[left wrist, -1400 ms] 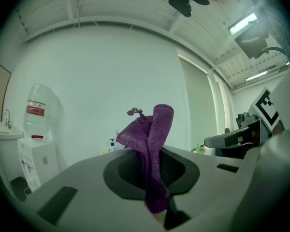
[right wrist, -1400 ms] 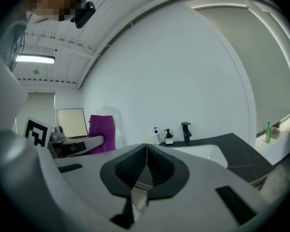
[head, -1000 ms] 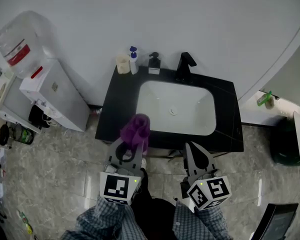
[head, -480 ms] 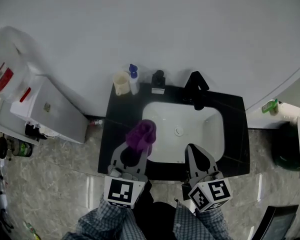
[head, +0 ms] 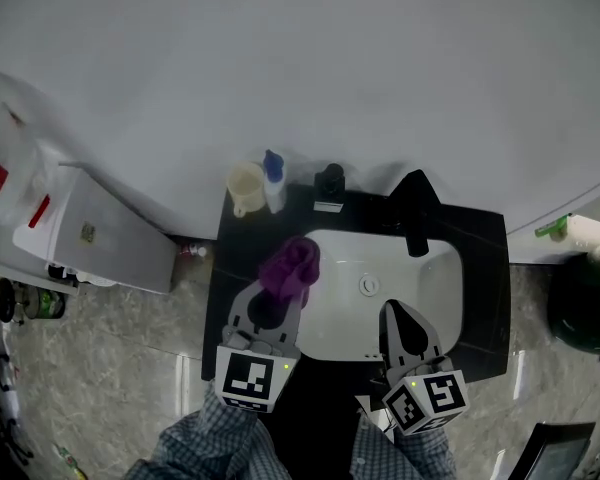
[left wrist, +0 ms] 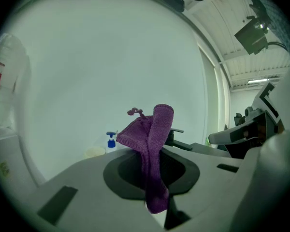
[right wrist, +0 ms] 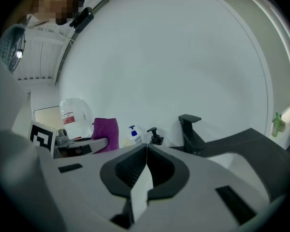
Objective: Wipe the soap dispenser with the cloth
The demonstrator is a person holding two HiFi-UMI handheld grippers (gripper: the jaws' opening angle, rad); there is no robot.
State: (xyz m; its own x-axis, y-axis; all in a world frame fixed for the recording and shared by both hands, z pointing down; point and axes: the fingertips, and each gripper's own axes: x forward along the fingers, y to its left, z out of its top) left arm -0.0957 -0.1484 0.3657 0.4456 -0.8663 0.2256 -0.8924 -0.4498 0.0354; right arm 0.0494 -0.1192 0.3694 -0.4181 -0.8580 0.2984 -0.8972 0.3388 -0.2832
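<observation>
A black soap dispenser (head: 329,186) stands at the back of the black counter (head: 242,258), left of the black tap (head: 417,215); it also shows small in the right gripper view (right wrist: 154,136). My left gripper (head: 278,293) is shut on a purple cloth (head: 289,267), which sticks up bunched between the jaws (left wrist: 152,144) over the counter's left part, short of the dispenser. My right gripper (head: 401,320) is shut with nothing in it (right wrist: 146,148), above the front rim of the white basin (head: 380,290).
A cream cup (head: 245,187) and a white bottle with a blue pump (head: 274,180) stand left of the dispenser. A white water dispenser (head: 85,233) with a large bottle stands left of the counter. A dark bin (head: 583,303) sits on the tiled floor at right.
The view has come closer to the sink. Both grippers have moved forward over the counter; the cloth is now nearer the soap dispenser. Both jaws stay as they were.
</observation>
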